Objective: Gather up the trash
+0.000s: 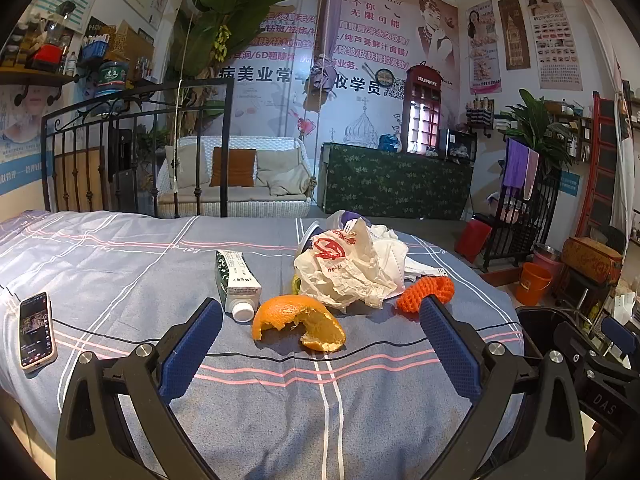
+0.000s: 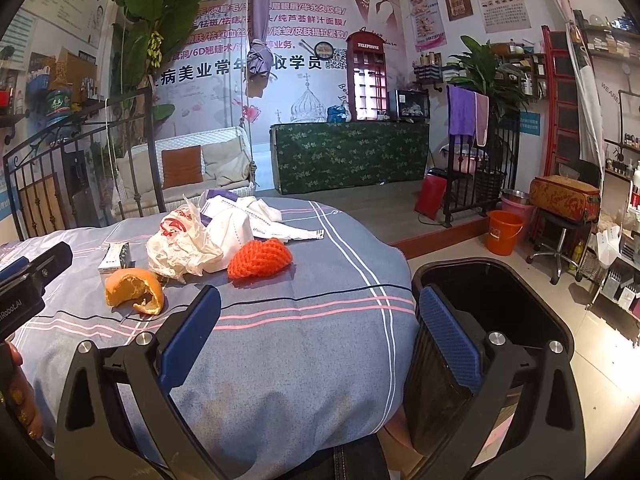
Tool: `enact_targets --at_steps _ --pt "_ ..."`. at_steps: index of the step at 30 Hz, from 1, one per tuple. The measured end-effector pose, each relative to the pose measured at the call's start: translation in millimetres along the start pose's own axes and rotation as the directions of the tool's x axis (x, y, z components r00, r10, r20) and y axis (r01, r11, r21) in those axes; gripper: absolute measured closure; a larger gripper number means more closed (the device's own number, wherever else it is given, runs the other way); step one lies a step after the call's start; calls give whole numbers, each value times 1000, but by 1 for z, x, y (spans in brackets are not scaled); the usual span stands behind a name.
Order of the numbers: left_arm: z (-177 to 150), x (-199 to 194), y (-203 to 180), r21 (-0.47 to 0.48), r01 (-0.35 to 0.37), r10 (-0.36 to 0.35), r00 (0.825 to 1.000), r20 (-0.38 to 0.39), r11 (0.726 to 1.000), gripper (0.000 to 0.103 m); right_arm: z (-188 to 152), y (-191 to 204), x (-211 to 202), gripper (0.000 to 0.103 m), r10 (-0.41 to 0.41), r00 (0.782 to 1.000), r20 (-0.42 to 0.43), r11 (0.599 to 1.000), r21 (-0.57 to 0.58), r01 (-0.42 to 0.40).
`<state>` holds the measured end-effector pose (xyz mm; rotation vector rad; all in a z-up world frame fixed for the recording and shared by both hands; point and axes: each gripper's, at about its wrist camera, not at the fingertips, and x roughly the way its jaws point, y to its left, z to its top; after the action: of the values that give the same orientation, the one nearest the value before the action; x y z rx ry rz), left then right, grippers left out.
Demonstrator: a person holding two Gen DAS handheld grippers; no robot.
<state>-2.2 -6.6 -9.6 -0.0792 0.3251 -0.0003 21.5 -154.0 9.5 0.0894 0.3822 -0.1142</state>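
Trash lies on a bed with a blue-grey striped sheet [image 1: 120,264]. An orange peel [image 1: 298,322] sits just ahead of my left gripper [image 1: 322,314], which is open with nothing between its fingers. Behind the peel are a green-and-white tube [image 1: 236,280], a crumpled white plastic bag [image 1: 348,266] and an orange foam fruit net [image 1: 426,292]. In the right wrist view the orange peel [image 2: 134,290], white plastic bag [image 2: 188,244] and orange foam fruit net [image 2: 260,262] lie ahead and left. My right gripper [image 2: 320,312] is open and empty, beside a black bin [image 2: 496,308].
A phone [image 1: 36,330] lies on the sheet at the left. A metal bed frame [image 1: 132,152] stands behind. On the floor to the right are an orange bucket [image 2: 504,232], a stool with a case [image 2: 564,208] and shelves. A hand [image 2: 20,392] shows at the left edge.
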Motion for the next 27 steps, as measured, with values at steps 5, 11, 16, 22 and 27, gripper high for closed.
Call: enact_targets --at_steps 5,11,16,22,27 --pt "0 0 0 0 0 0 1000 -1 1000 6 0 1 -1 5 -2 1000 3 1000 -1 2" --pt "-2 2 -1 0 2 -2 1000 -6 1000 6 0 1 -1 5 -1 1000 0 1000 -1 1" --pt "-4 2 -1 1 3 -3 1000 -5 1000 6 -1 1 -1 5 0 1000 -1 1000 1 0" --pt "-4 2 -1 0 2 -2 1000 -7 1000 6 0 1 -1 5 -1 1000 0 1000 1 1" --pt "-4 2 -2 0 3 -3 1000 -6 1000 6 -1 2 -1 5 0 1000 -1 1000 0 0"
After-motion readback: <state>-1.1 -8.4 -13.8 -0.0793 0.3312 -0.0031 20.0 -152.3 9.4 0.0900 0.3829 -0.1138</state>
